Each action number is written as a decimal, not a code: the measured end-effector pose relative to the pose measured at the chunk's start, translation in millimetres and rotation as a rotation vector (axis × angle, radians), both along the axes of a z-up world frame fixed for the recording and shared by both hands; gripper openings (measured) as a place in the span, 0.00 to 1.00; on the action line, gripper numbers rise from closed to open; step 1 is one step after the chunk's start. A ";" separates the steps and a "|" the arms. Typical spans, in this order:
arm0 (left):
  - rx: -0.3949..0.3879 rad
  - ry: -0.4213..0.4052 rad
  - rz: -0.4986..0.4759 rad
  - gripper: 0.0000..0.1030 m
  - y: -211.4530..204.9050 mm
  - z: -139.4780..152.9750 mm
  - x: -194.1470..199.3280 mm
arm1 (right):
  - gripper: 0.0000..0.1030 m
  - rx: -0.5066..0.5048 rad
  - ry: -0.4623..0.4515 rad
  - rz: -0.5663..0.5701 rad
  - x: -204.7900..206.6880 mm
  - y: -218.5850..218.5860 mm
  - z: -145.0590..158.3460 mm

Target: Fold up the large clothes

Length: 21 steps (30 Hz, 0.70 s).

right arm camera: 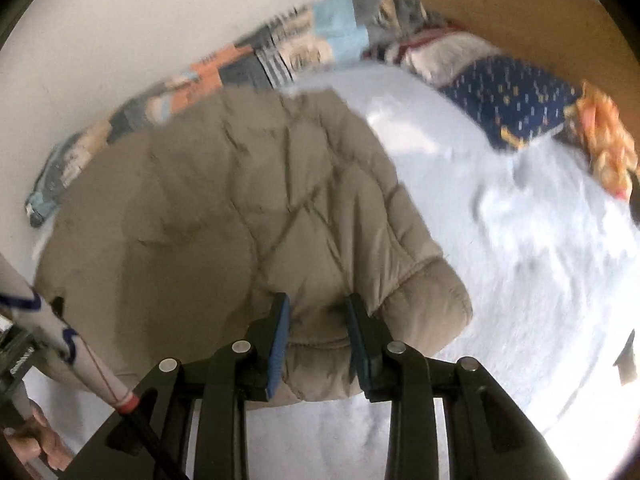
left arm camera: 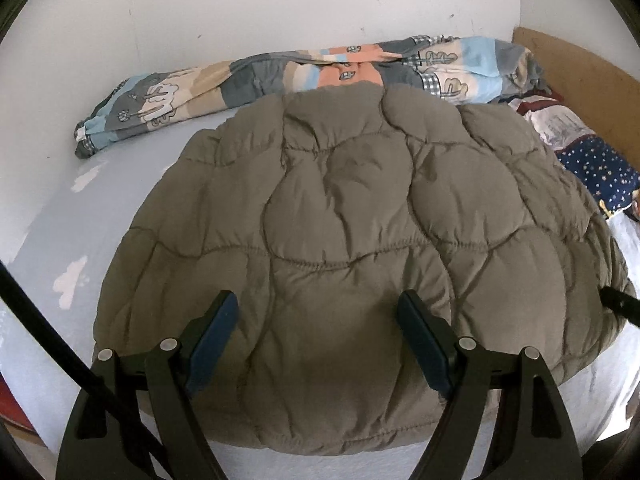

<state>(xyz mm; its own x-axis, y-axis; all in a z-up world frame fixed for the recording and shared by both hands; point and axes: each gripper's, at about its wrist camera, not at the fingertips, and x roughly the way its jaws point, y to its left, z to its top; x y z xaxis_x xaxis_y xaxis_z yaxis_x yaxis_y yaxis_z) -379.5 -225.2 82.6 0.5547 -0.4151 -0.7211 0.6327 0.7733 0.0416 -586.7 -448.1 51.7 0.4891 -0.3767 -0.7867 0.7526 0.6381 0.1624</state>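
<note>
The left wrist camera is looking steeply down along its fingers (left arm camera: 218, 316) at the jacket (left arm camera: 352, 240), close above its near edge. The right wrist camera is looking down close over the jacket's right corner, blurred. Both are sharing the jacket, quilt (left arm camera: 280, 72), bed (left arm camera: 80, 208) and wall (left arm camera: 240, 4).

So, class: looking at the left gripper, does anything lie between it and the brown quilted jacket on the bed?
Nothing visible does. The left gripper hangs open directly over the jacket, with only quilted fabric showing between its fingers. The patterned duvet and starry pillow lie beyond the jacket.
</note>
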 end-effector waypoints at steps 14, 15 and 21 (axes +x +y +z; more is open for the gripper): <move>0.019 -0.080 0.005 0.79 19.6 4.1 -21.6 | 0.33 -0.161 -0.054 0.144 28.4 53.8 22.4; 0.025 -0.089 0.001 0.79 20.4 3.8 -22.4 | 0.33 -0.156 -0.049 0.167 34.5 58.7 20.3; 0.055 -0.121 -0.021 0.79 18.9 0.1 -24.4 | 0.37 -0.167 0.011 0.209 60.1 70.7 4.5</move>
<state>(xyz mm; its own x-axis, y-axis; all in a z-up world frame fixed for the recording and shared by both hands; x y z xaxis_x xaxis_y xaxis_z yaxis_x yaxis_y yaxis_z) -403.9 -206.2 82.7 0.6307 -0.3892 -0.6714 0.6366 0.7542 0.1608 -526.6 -377.4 56.2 0.5614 -0.3939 -0.7278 0.6029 0.7971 0.0337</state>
